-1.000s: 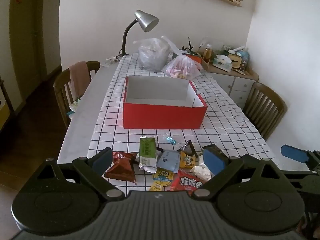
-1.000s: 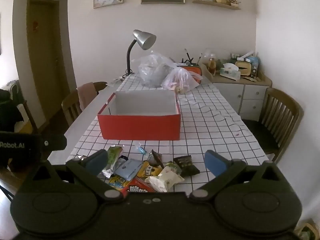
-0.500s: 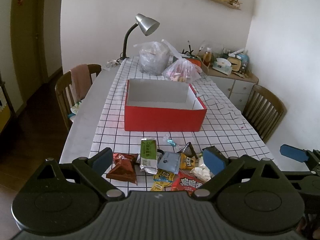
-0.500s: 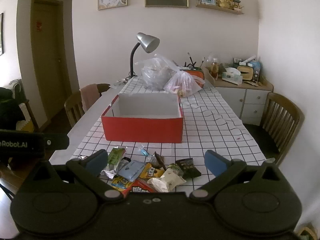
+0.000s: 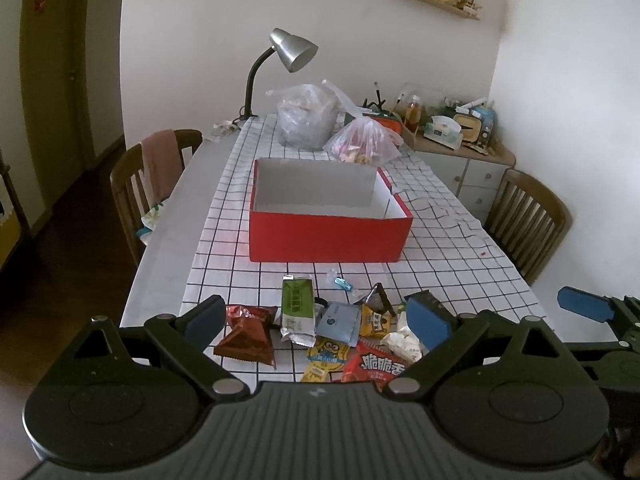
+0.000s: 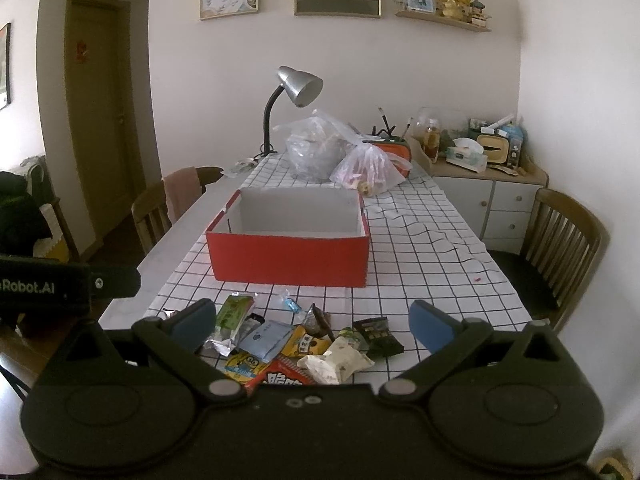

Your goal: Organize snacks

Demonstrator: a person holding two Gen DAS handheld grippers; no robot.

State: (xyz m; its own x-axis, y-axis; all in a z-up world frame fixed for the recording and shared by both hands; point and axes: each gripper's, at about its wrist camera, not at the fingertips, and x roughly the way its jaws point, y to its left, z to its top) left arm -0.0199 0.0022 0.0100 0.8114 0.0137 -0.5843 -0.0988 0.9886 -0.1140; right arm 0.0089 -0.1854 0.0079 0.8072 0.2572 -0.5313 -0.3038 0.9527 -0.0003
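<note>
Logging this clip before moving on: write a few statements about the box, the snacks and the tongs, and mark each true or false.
1. The red box holds several snacks. False: only its bare white inside shows.
2. The snack pile lies on the checked cloth, nearer the camera than the box. True.
3. The left tongs grip the green packet. False: they are open and hold nothing.
4. The right tongs are open. True.
5. The desk lamp stands beyond the box. True.
</note>
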